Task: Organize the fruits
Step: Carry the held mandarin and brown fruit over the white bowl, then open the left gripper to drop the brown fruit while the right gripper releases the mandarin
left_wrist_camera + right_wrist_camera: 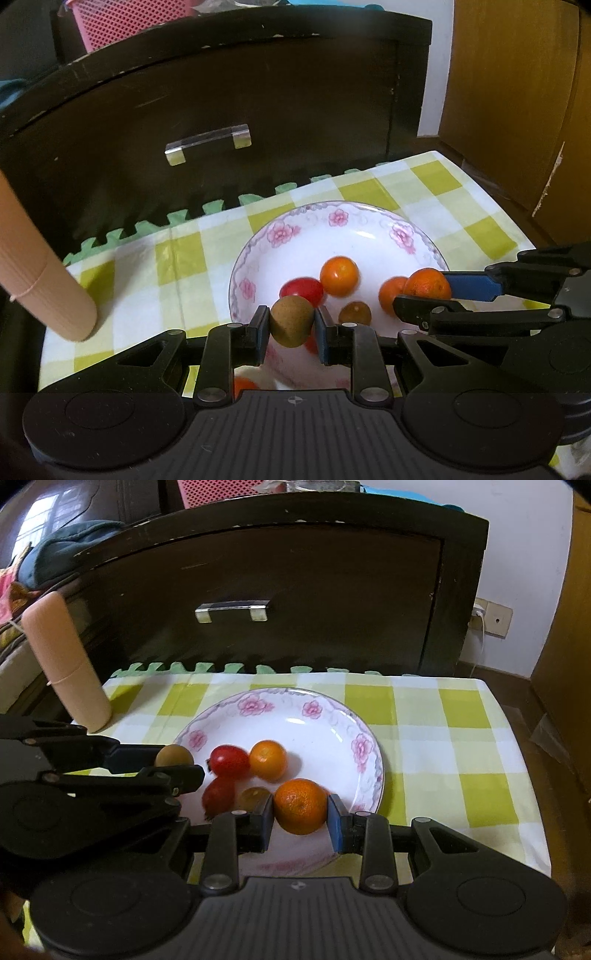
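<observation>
The left gripper (291,326) was clamped on a matte brown-green round fruit (291,320) over the near-left rim of the floral plate (364,731), while the right gripper (300,814) pinched a dimpled mandarin (301,805) above the plate's near-right part. Both fruits were near-spherical with no long axis, each hanging just over the plate, where glossy cherry tomatoes (229,761) and a smooth orange fruit (267,759) lay.

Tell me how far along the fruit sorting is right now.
Done: several small fruits already lie in the floral plate, among them a red one and a small orange one. In hand: the left gripper is shut on a brown-green fruit, the right gripper on a mandarin, both over the plate. Left: releasing those two, it seems; no loose fruit shows on the checked cloth.
</observation>
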### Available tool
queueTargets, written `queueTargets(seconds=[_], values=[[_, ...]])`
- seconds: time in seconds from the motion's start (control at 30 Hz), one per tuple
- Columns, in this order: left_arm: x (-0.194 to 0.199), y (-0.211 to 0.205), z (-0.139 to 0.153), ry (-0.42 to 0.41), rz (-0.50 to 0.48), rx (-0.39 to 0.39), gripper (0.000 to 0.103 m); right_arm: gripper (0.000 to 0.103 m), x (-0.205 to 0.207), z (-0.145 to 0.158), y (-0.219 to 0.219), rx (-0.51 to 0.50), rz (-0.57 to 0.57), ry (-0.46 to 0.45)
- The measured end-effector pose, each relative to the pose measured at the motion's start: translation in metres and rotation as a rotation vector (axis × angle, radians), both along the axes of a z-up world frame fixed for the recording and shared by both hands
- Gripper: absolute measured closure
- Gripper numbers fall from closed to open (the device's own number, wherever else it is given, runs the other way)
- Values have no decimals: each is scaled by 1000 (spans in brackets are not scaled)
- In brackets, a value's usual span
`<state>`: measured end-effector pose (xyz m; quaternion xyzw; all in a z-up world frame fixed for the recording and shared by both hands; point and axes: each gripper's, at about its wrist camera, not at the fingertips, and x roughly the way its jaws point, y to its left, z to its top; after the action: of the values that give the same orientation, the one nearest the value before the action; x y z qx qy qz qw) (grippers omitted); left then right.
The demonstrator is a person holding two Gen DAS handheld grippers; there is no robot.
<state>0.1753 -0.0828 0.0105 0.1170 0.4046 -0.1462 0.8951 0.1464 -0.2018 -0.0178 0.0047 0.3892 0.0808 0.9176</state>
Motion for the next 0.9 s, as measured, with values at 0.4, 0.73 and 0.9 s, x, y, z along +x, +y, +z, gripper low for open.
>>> queueTargets(seconds=[0.4,0.73,0.9], values=[[27,-7,-13,20,13,-11,71,72,28,-11,-8,17,-17,-5],[48,-15,-20,12,5,11,71,72,52,-18,-11,16,-2,-8],[54,-17,-22,10,10,18,68,72,56,-22,-11,21,1,2]])
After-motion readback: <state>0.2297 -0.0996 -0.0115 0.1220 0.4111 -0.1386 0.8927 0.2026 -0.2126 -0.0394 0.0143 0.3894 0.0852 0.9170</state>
